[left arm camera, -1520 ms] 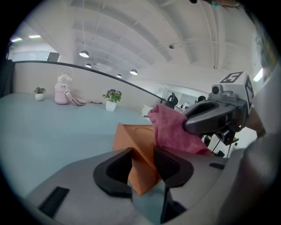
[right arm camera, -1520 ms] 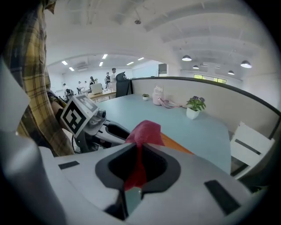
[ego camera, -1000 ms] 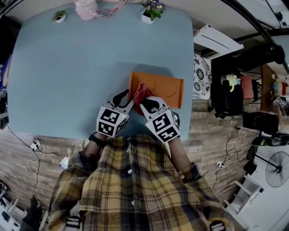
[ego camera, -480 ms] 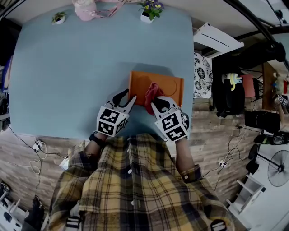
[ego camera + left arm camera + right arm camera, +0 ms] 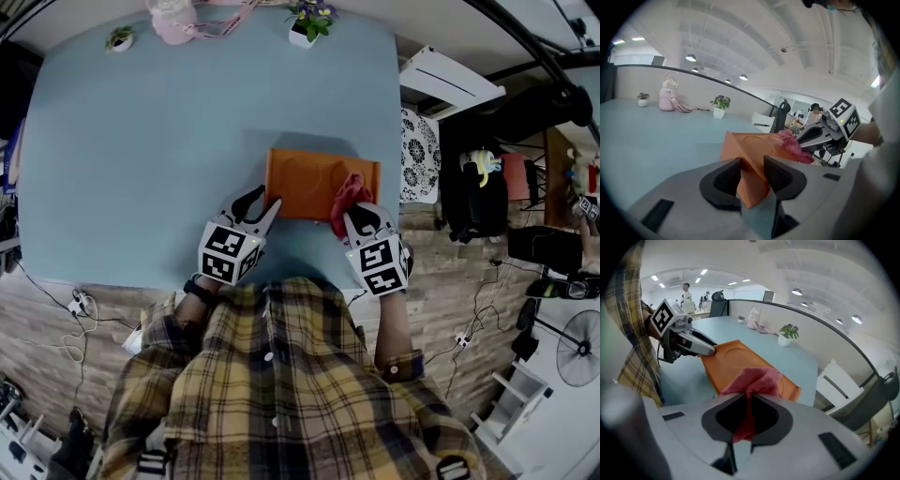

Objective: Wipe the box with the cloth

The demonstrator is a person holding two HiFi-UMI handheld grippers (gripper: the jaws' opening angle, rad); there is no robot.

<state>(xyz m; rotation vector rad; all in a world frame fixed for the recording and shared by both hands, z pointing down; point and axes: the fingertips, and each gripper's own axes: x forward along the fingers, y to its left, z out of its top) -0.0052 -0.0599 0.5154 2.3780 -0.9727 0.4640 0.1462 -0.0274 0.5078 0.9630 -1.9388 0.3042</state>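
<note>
Nearest to the camera in the head view was the person's yellow plaid shirt point(image 5: 272, 394), and both forearms reached out of it toward the table edge. The left gripper point(image 5: 263, 203) had its two jaws pressed on the near left corner of the orange box point(image 5: 305, 180); in the left gripper view this corner stood as a wedge between the dark pads, gripped from both sides. The right gripper point(image 5: 361, 214) had its jaws closed on the red cloth point(image 5: 347, 194), and the cloth hung down through the gap between the jaws and bunched out in front of them. This bunch lay on the right end of the box, touching it and covering a part of its top there. The box itself was flat, with a shallow round shape pressed in its top, and it lay on the light blue table point(image 5: 159, 131) close to the near edge, between the two grippers.

The far edge of the table carried a small green plant point(image 5: 121, 36), a pink bottle point(image 5: 175, 19) with a strap and a white pot with purple flowers point(image 5: 310, 22), all well apart from the box. To the right, off the table, stood a white chair point(image 5: 450, 82), a patterned cushion point(image 5: 419, 155) and, nearer to the person, a fan point(image 5: 574, 352) on the floor
</note>
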